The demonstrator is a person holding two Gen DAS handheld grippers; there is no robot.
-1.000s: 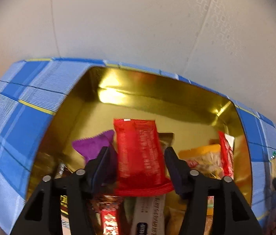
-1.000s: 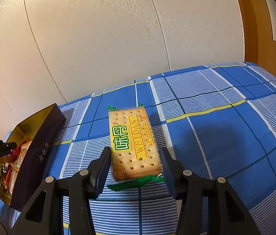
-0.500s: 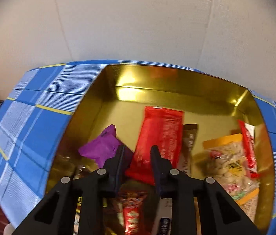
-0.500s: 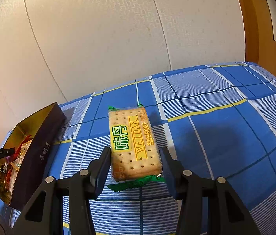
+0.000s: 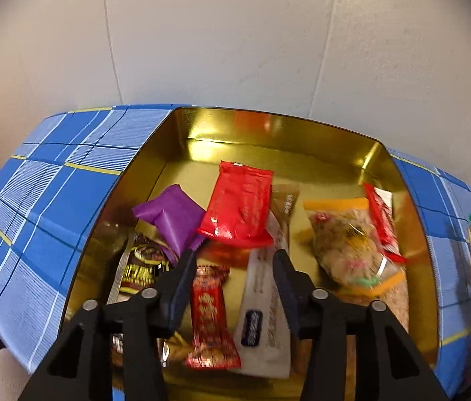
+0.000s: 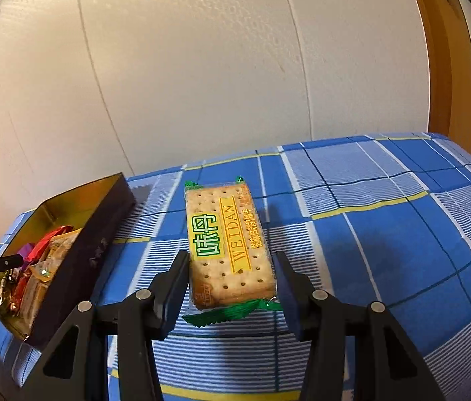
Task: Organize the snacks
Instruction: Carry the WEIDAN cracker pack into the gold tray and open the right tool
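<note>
Both the left gripper (image 5: 235, 260) and the right gripper (image 6: 232, 267) are matte black, each with 2 dark navy pads (image 6: 177, 282), triangular cut-outs at 6 o'clock, and 4 round silver screws (image 6: 319, 294).

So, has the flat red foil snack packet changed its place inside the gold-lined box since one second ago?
Yes. The red foil packet left the left gripper, whose jaws are opening with nothing between them, and now lies across the purple packet in the gold-lined box.
</note>
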